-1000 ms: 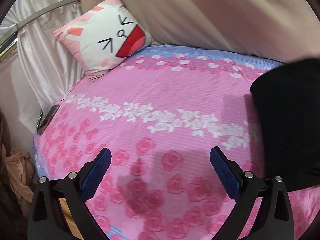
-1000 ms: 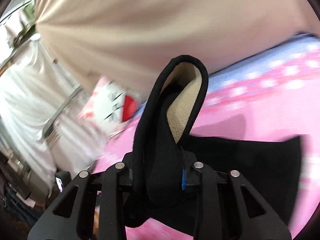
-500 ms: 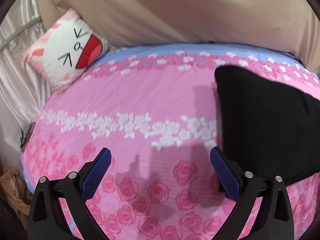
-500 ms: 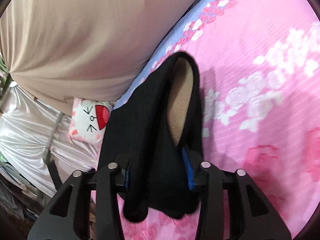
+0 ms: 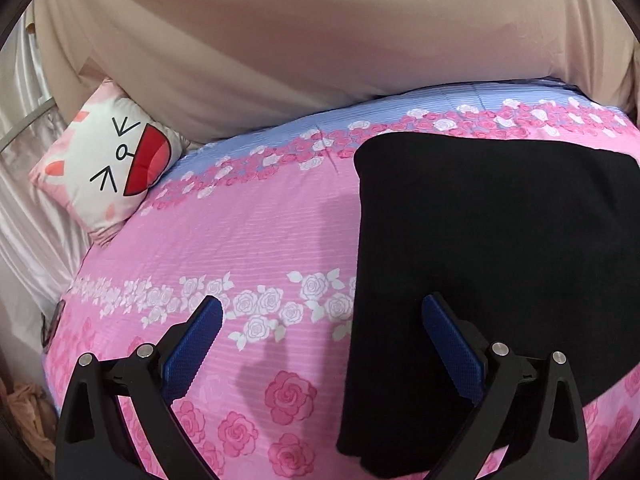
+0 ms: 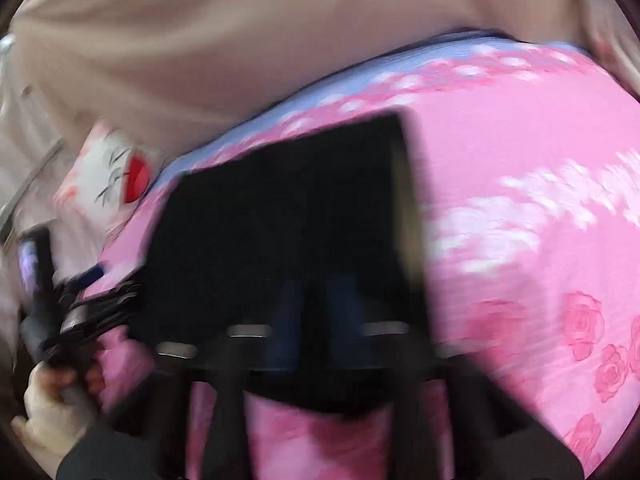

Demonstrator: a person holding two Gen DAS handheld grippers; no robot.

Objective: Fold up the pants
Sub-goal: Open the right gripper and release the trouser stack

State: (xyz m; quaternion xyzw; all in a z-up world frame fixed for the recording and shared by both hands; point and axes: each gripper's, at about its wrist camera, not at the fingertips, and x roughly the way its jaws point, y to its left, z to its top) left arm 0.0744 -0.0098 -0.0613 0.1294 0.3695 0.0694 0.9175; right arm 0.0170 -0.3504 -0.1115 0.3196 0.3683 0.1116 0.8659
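The black pants (image 5: pixel 500 260) lie folded flat on the right half of the pink rose bedspread (image 5: pixel 248 232). My left gripper (image 5: pixel 322 304) hovers open over the bed and holds nothing; its right finger (image 5: pixel 452 344) is above the pants' left edge. The right wrist view is blurred by motion. There the pants (image 6: pixel 280 220) lie spread on the bed, with a strip of beige lining along their right edge. My right gripper (image 6: pixel 314 304) is low over their near edge, its blue pads close together, shut. No cloth shows lifted between them.
A white cartoon-face pillow (image 5: pixel 108 164) leans at the bed's far left corner. Beige drapery (image 5: pixel 320 40) hangs behind the bed. A dark phone lies at the bed's left edge (image 5: pixel 54 320). A person's hand (image 6: pixel 48 404) holds the left gripper at lower left.
The left gripper has slid right until its right finger is over the pants. The right gripper has come down; the pants that hung between its fingers now lie flat, and its fingers are together.
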